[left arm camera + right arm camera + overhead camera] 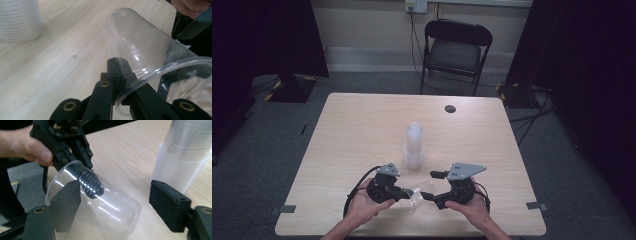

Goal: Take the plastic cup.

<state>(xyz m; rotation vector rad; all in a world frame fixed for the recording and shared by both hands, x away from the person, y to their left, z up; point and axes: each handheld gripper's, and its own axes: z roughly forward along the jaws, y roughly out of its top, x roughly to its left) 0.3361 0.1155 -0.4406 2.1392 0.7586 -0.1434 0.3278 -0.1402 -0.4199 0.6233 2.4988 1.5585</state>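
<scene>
While my left gripper [120, 65] pinches the rim of the clear cup [100, 205], low centre of the high view, my right gripper [115, 202] straddles its body, jaws half open, untouching, likely to pull it apart for the stack [414, 145] on the surface [362, 130].

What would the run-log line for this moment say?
left gripper: shut on cup rim | right gripper: open, jaws astride cup, not pressing | cup: on its side by the stack | table
</scene>
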